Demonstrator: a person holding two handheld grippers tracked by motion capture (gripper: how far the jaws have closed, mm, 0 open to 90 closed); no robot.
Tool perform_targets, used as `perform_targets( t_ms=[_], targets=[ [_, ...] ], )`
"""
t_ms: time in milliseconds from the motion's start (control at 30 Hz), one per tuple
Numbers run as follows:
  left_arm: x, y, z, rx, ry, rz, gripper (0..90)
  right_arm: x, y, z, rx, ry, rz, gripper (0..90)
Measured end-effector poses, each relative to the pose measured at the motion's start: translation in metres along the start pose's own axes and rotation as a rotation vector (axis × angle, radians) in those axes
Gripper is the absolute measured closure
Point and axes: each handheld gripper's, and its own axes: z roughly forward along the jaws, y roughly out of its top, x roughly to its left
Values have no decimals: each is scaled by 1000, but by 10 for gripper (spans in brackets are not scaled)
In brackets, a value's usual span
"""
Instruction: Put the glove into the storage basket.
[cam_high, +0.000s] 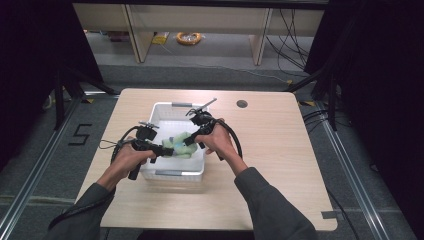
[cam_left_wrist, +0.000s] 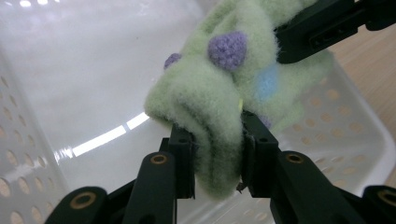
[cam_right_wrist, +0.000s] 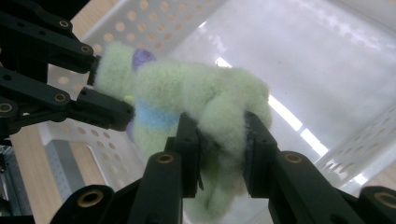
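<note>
A white perforated basket (cam_high: 165, 172) stands on the wooden table (cam_high: 270, 150), and both claws work over its open top. Its holed walls rise close on either side of the jaws, and its glossy floor lies below them; nothing else lies between the two claws but the cloth itself.

The left gripper (cam_high: 167, 149) reaches in over the basket's left rim. In the left gripper view its jaws are clamped on a thick fold of a fuzzy pale green cloth (cam_left_wrist: 219, 107) with purple knobs and a light blue patch; the pile bulges out above and below the pads (cam_left_wrist: 183, 158).

The cloth hangs stretched between the two claws, above the basket floor and inside its walls.

The right gripper (cam_high: 189, 141) comes in from the far right side of the basket. In the right gripper view its jaws are pinched on the other bunched end of the cloth (cam_right_wrist: 201, 98), with the left gripper's jaws gripping the far end just beyond.
</note>
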Motion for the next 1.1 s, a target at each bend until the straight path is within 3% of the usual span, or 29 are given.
perform_targets(
  t_ms=[100, 133, 233, 300, 667, 933, 1100],
  targets=[
    [1, -3, 6, 7, 1, -14, 692, -2, -1, 7, 22, -16, -2, 724],
    [1, -3, 8, 23, 10, -1, 691, -3, -2, 9, 28, -19, 2, 724],
    [1, -5, 12, 24, 6, -11, 688, -6, -3, 15, 37, -25, -11, 723],
    [3, -5, 13, 44, 22, 9, 685, -6, -4, 17, 44, -32, -10, 724],
    [5, -10, 25, 101, 49, 10, 655, -5, -5, 31, 93, -55, -10, 719],
    [6, -11, 26, 92, 87, -1, 559, -1, -6, 35, 110, -82, -9, 693],
    [3, -9, 22, 64, 126, -12, 476, -1, -6, 35, 102, -97, -8, 596]
  ],
)
